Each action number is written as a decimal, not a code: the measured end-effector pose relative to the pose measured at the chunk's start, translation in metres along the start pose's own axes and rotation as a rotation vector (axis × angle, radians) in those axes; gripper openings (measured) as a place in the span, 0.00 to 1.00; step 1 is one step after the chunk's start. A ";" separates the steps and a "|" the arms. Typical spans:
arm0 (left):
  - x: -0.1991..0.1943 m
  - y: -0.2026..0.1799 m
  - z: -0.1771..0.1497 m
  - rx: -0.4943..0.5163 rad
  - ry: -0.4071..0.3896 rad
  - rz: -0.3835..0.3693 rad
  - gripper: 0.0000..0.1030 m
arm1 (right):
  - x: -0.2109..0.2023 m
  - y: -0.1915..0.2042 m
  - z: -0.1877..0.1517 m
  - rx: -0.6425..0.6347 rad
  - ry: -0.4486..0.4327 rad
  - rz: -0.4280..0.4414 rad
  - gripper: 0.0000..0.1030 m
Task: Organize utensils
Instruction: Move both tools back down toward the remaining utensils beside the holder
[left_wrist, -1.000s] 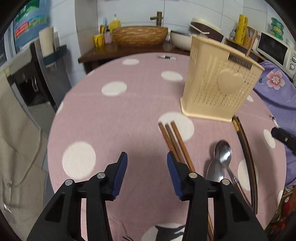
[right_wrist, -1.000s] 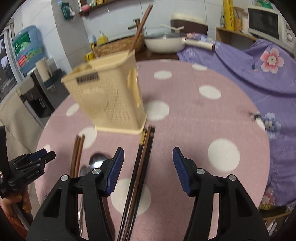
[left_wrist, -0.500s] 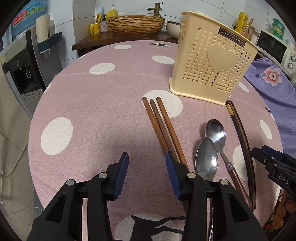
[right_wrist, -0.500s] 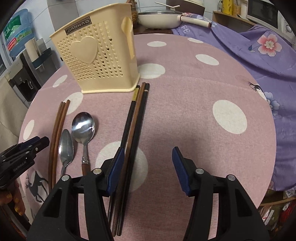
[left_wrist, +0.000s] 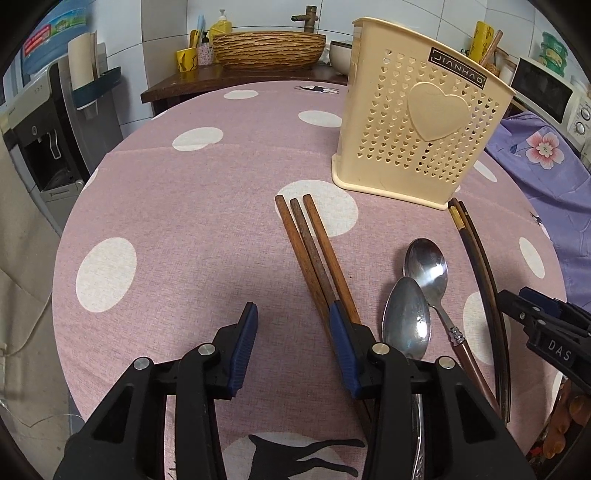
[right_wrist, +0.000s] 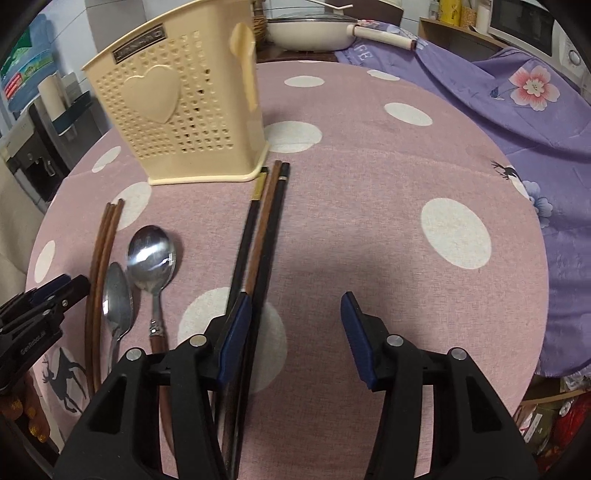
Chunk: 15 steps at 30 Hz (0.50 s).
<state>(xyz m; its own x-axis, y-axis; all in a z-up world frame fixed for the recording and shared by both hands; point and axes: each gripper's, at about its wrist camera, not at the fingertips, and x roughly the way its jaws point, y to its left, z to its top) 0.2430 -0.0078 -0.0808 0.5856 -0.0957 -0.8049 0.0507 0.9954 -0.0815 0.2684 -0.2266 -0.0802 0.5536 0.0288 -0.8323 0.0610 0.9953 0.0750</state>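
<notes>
The left tongs (left_wrist: 291, 338) stand parted with nothing between the pads, low over the pink dotted surface (left_wrist: 177, 229); the right-hand pad (left_wrist: 341, 341) sits at the near end of three brown wooden chopsticks (left_wrist: 314, 251) lying side by side. The right tongs (right_wrist: 291, 334) are likewise parted and empty, and their jaws have just been closing a little with nothing between them; the left-hand pad (right_wrist: 234, 336) lies just over a bundle of dark chopsticks (right_wrist: 260, 236) whose far tips reach the foot of the cream perforated holder (right_wrist: 184, 122). Between the two bundles lie two metal spoons (left_wrist: 417, 295), one with a brown handle, bowls pointing toward the holder. The chopsticks look light, stiff and smooth, so they would likely roll or splay apart if pinched singly; a grip across the whole bundle near its middle seems steadiest. The spoons are probably heavier at the bowl and slick, best taken on the narrow handle. The upright holder appears light and could tip if bumped.
</notes>
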 end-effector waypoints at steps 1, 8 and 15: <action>0.000 0.002 0.000 0.003 -0.003 0.009 0.39 | 0.001 -0.003 0.001 0.012 0.002 0.005 0.49; 0.000 0.023 0.003 -0.047 0.004 0.034 0.38 | 0.002 -0.007 0.005 0.033 0.004 0.018 0.48; -0.002 0.011 0.012 -0.044 -0.014 -0.018 0.39 | 0.008 0.001 0.010 0.015 0.009 0.006 0.46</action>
<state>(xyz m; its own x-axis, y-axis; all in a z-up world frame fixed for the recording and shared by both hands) 0.2522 0.0037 -0.0731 0.5962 -0.1136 -0.7948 0.0261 0.9922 -0.1222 0.2816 -0.2264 -0.0815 0.5466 0.0353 -0.8367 0.0700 0.9937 0.0876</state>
